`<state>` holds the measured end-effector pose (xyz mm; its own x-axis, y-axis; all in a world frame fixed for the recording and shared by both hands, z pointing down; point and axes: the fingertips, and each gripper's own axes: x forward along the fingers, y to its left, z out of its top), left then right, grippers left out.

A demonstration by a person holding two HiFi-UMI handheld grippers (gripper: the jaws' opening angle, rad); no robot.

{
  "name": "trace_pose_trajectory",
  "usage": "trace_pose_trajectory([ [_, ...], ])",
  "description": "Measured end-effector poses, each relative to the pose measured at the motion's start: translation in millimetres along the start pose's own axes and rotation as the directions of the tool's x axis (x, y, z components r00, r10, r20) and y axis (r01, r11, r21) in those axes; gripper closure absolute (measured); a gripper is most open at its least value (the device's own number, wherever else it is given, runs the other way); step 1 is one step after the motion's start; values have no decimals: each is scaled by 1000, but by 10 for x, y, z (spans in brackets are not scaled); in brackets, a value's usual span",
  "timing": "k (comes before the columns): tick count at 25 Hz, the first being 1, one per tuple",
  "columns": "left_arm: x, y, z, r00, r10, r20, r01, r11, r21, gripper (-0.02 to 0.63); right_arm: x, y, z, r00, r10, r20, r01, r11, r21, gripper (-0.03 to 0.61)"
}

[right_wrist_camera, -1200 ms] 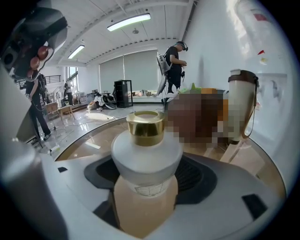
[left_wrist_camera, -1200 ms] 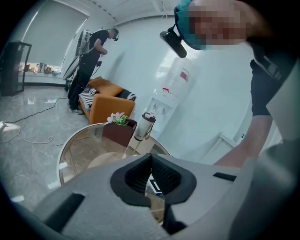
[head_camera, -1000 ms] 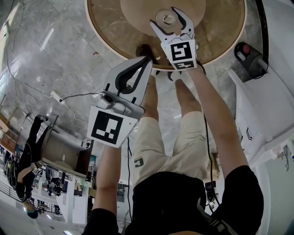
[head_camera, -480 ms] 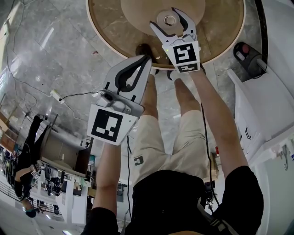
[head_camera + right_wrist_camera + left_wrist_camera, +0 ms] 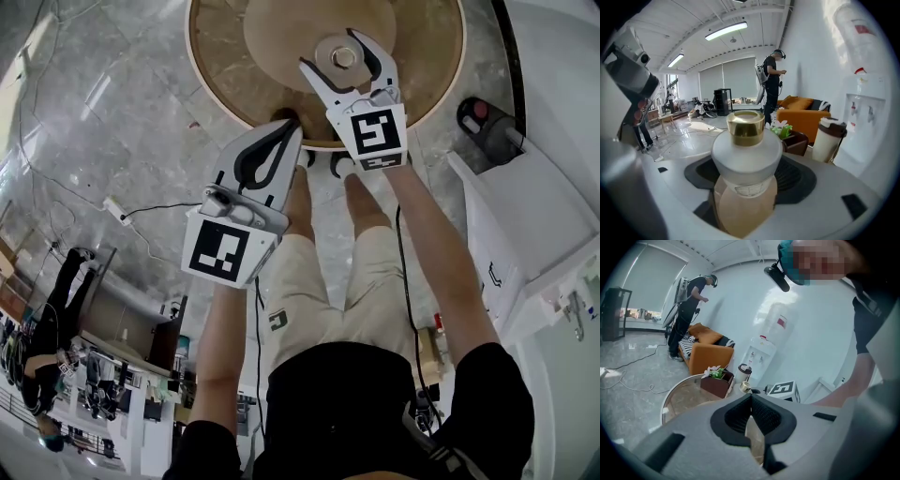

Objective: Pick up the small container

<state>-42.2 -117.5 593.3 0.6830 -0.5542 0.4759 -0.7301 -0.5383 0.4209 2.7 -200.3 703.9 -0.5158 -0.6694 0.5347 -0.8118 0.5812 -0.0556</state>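
Note:
The small container (image 5: 342, 56) is a frosted glass bottle with a gold cap (image 5: 746, 127), standing over the round wooden table (image 5: 225, 56). My right gripper (image 5: 339, 58) reaches over the table's near edge. Its jaws are spread wide round the bottle, and the pads lie against the bottle's shoulders (image 5: 745, 154). My left gripper (image 5: 287, 131) hangs lower and to the left, just off the table's rim, with its jaws shut and nothing between them (image 5: 751, 398). The bottle's base is hidden behind the jaws.
On the table stand a dark box with flowers (image 5: 716, 381) and a white tumbler with a dark lid (image 5: 827, 138). A white cabinet (image 5: 544, 216) and a water dispenser (image 5: 774, 338) are at the right. A cable (image 5: 141, 208) lies on the marble floor. A person stands by an orange sofa (image 5: 705, 357).
The table has slid down the view and looks smaller, while the right gripper and the bottle between its jaws keep their size. The left gripper has hardly moved.

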Motion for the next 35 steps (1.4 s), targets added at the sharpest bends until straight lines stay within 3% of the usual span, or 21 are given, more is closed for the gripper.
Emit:
trace_pose_trajectory([
  [19,-719,-851,1138,988,53,147,-57,998,21,595,-1661,-74,1792,997,-20,68,21,1000,-15,247],
  [29,-1261,-1289,1707,959,138,248,-151,988,34,595,-2650,40,2655,992,33,119,-29,999,-35,247],
  [35,-1593,-1581,2112,934,136,330,-163,985,56,595,-3120,142,3092,984,104,142,-100,994,-36,247],
])
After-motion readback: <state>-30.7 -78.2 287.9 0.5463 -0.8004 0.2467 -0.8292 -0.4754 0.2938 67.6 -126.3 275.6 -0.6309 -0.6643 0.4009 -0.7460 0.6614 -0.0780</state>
